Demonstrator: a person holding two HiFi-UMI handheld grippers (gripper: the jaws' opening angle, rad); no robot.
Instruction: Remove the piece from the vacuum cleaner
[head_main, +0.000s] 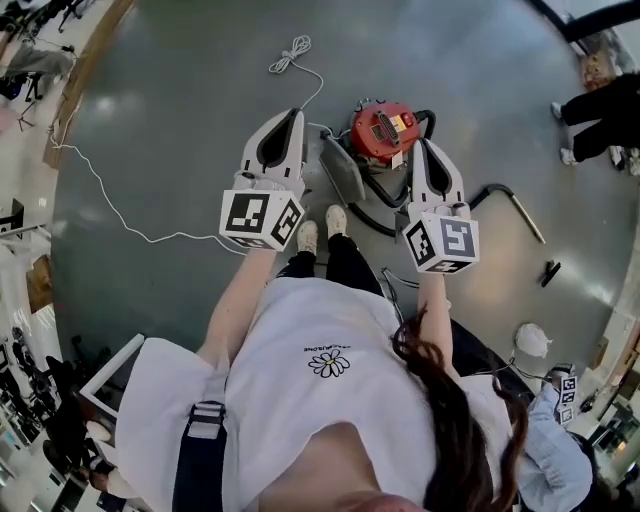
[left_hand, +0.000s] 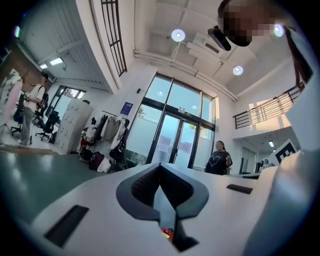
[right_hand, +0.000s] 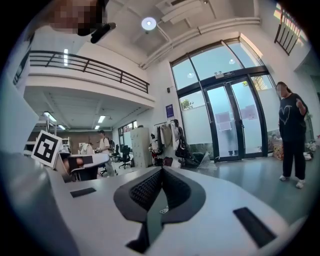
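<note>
The grey floor (head_main: 180, 150) fills most of the head view, and the person carrying my rig stands on it in white shoes (head_main: 322, 230). The vacuum cleaner (head_main: 383, 130), a red drum with a black top handle, sits on the floor just beyond those shoes. It is between the two grippers and nearer the right one.

My left gripper (head_main: 294, 113) reaches out level to the left of the drum. In the left gripper view (left_hand: 160, 165) its jaws are pressed together at the tips with nothing between them. My right gripper (head_main: 424, 146) hangs close beside the drum's right edge. In the right gripper view (right_hand: 161, 169) its jaws are likewise closed and empty. Neither gripper touches the vacuum cleaner.

A black hose (head_main: 372, 222) curls from the drum past the shoes. A wand (head_main: 520, 214) with a curved black end lies on the floor to the right. A thin white cord (head_main: 112, 207) trails across the floor on the left. A small black piece (head_main: 550, 272) lies alone, well apart from the drum, below the wand.
</note>
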